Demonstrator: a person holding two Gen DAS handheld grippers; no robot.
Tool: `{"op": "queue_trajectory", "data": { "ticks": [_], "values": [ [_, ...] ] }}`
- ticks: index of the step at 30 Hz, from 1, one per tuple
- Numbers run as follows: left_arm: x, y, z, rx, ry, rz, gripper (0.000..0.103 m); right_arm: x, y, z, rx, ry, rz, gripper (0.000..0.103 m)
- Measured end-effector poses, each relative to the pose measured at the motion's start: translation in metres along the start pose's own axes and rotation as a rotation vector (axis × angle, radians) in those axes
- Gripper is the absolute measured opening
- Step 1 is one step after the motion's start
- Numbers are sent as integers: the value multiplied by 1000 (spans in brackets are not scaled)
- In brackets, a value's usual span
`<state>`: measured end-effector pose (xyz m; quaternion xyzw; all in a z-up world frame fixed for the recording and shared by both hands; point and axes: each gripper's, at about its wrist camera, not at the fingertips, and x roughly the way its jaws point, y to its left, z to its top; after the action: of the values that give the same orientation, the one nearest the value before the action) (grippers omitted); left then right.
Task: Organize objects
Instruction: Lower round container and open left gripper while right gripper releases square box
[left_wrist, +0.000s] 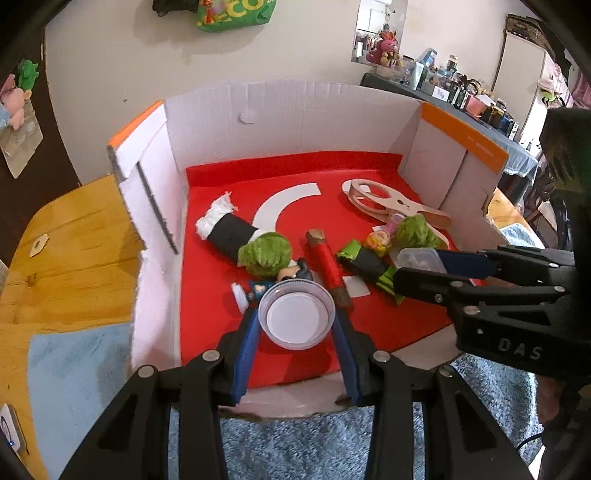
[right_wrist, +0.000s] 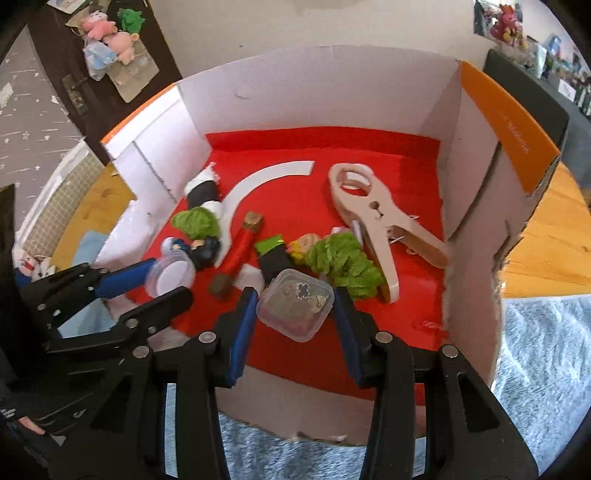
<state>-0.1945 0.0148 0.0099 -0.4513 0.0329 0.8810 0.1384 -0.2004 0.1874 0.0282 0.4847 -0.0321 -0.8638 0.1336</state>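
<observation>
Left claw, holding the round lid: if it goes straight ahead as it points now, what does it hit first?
Probably the small dark-haired figurine, just beyond the round lid held in the left claw, with the green-topped roll right behind. Depth is unclear.

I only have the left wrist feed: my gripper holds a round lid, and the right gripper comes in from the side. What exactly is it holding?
Observer: The right gripper is shut on a small square clear box with tiny trinkets inside.
Operator: Is that box closed?
Observer: I can't tell; no separate lid shows on it from the right wrist view.
Operator: What's that pale cutout thing at the back right?
Observer: A big wooden clamp, shaped like an oversized clothespin, lying flat on the red liner, with green fluff against its near side.
</observation>
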Motion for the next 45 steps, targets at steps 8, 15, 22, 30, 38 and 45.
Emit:
{"op": "queue_trajectory", "data": {
  "ticks": [8,15,22,30,38,45],
  "values": [
    [14,3,6,-19,25,-17,42,4,-7,-2,19,5,7,40],
    [19,15,9,-48,19,18,42,7,-9,0,20,-3,-7,40],
    [22,18,11,-54,18,37,42,8,-8,1,-1,-15,-72,40],
    [22,18,12,-60,15,38,42,7,-7,0,7,-17,-59,40],
    [22,16,13,-58,10,45,42,6,-8,0,8,-19,-57,41],
    [22,14,12,-45,8,43,43,5,-7,0,9,-19,-48,43]
  ]
}}
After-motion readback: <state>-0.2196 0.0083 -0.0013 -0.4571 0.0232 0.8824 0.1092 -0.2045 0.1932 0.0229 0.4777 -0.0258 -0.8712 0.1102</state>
